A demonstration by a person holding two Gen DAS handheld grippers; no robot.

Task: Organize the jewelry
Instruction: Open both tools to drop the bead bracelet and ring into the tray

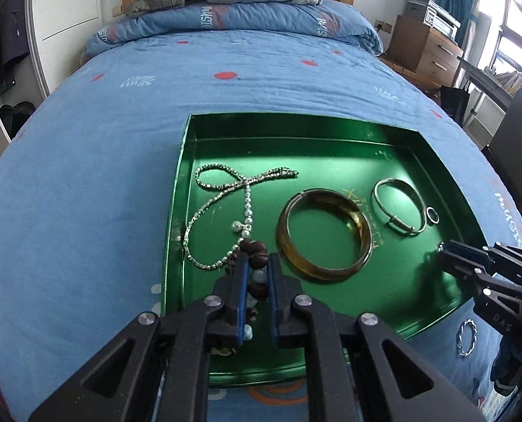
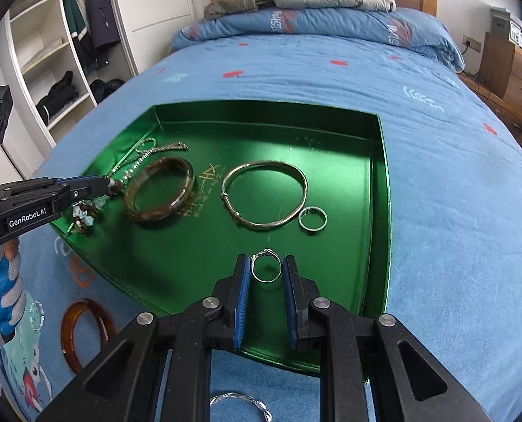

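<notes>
At the bottom centre of the left wrist view, the left gripper (image 1: 258, 263) pinches a beaded bracelet (image 1: 255, 246) over the near-left corner of the green tray (image 1: 331, 130). In the right wrist view's lower centre, the right gripper (image 2: 267, 268) pinches a small silver ring (image 2: 266, 266) above the tray floor. Farther in lie a brown bangle (image 1: 323, 234), a silver bangle (image 1: 398, 207), a plain ring (image 1: 432, 215) and a chain necklace (image 1: 218, 193), with the blue bedspread (image 1: 226, 81) filling the upper frame.

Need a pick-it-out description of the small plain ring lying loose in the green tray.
On the blue bedspread sits a green tray. Along its right side lies a thin silver bangle, and just outside that bangle's near-right edge lies the small plain ring. It is the smallest loose piece, a bare band, unlike the stone-topped ring gripped in the right claw.
</notes>
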